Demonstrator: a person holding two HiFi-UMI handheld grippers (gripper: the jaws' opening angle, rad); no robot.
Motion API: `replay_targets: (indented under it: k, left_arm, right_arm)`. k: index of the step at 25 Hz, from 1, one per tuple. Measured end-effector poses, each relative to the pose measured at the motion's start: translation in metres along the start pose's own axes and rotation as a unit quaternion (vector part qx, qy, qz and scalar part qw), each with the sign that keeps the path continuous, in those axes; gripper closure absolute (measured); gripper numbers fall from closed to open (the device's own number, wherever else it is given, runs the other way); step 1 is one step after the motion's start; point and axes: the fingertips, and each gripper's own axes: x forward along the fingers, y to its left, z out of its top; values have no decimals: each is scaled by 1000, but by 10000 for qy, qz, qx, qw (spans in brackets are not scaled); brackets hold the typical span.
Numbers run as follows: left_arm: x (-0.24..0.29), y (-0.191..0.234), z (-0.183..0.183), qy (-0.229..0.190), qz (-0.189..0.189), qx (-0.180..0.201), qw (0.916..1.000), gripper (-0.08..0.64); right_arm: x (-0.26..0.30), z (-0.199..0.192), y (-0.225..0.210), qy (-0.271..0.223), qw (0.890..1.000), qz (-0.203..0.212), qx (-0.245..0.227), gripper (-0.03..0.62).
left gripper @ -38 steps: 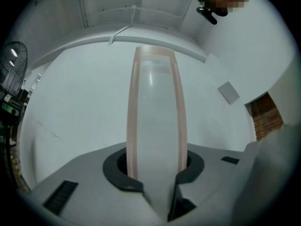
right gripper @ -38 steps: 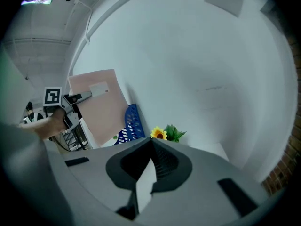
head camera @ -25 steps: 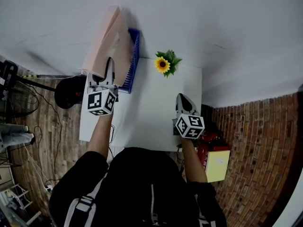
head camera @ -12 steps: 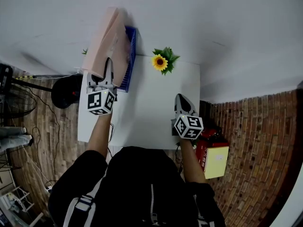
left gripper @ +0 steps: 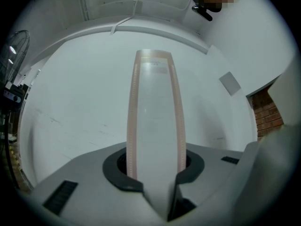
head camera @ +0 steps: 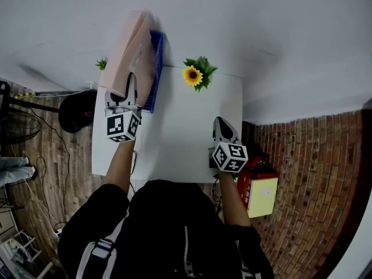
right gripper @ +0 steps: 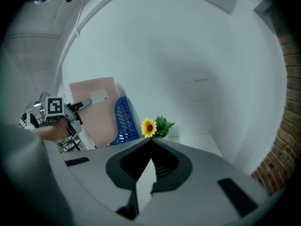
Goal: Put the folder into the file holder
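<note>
Two grippers: we find the left gripper (head camera: 123, 95) clamping the pink folder (head camera: 131, 51) just beside the blue file holder (head camera: 153, 68); the right gripper (head camera: 224, 129), closed and empty, sits well apart from that holder.

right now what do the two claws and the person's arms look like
Both the left claw and the right claw are light grey, with black surrounds at the jaws and narrow pale fingers. Each carries a white cube printed with black square markers. The person wears a black top with grey-buckled straps; the forearms are uncovered.
</note>
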Motion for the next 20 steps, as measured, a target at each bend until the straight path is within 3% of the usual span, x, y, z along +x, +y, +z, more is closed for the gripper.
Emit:
replay_targets:
  k: [12,20]
  left_arm:
    - [2,2,-20,145,7,62,9999,420]
    - [-1,-1,-38,224,97,298,9993,419]
  right_arm:
    - [-4,-6,-3,83,9999,-48,-34,583]
    - [-8,-13,-8,155,9998,-85,-24,583]
